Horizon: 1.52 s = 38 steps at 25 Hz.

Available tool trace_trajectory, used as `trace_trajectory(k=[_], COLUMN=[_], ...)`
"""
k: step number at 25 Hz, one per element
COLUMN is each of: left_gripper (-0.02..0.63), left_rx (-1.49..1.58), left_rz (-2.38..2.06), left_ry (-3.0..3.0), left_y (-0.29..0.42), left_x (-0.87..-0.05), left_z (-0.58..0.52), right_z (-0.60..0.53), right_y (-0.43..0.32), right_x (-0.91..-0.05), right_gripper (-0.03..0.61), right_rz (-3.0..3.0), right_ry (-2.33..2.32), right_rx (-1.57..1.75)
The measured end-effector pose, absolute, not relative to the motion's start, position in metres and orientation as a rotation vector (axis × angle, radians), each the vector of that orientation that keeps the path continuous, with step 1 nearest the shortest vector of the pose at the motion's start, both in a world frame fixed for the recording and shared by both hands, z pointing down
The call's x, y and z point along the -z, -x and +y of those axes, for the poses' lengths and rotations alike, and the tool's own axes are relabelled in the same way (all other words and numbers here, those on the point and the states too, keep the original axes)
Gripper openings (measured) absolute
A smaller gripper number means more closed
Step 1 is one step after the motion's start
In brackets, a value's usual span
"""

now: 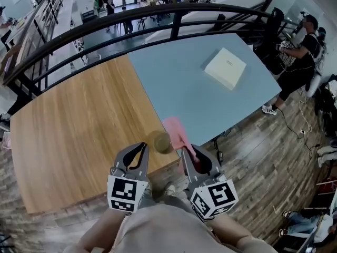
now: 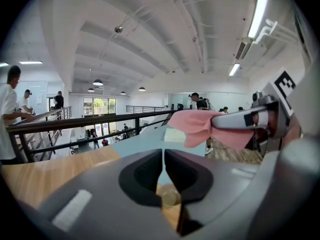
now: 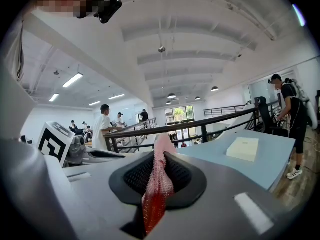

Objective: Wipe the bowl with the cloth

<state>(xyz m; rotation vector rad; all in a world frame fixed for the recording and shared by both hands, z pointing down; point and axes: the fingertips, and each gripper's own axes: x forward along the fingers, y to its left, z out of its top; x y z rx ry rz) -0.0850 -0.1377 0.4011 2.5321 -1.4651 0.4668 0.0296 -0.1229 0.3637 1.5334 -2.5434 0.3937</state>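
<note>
A small olive-brown bowl [image 1: 159, 141] stands at the near edge of the table [image 1: 79, 136], where the wood meets the light blue half. My left gripper [image 1: 142, 146] hangs just left of it, shut and empty. In the left gripper view the closed jaws [image 2: 163, 152] meet, and the bowl [image 2: 170, 198] shows below them. My right gripper [image 1: 189, 149] is just right of the bowl, shut on a pink cloth [image 1: 175, 132] that sticks out forward over the table edge. The right gripper view shows the cloth [image 3: 157, 181] pinched between the jaws.
A flat white box [image 1: 225, 67] lies on the far blue part of the table. A black railing [image 1: 174, 17] runs behind the table. A person [image 1: 303, 57] stands at the right on the plank floor, with others farther off.
</note>
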Motion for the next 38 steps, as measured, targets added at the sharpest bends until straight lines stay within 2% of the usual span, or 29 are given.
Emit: trace_trajectory(k=[7, 27, 38], left_gripper=[0.046, 0.080, 0.084], left_rx=[-0.541, -0.655, -0.749], left_rz=[-1.408, -1.255, -1.168], left_ry=[-2.468, -2.298, -2.190], left_y=[0.081, 0.074, 0.076], left_x=[-0.433, -0.527, -0.611], left_z=[-0.149, -0.193, -0.218], right_z=[-0.131, -0.171, -0.188], right_y=[-0.035, -0.039, -0.037], right_x=[-0.382, -0.448, -0.501], right_gripper=[0.042, 0.043, 0.043], right_rz=[-2.523, -2.453, -2.401], right_ry=[-1.520, -1.460, -1.429], right_rx=[-0.433, -0.523, -0.587])
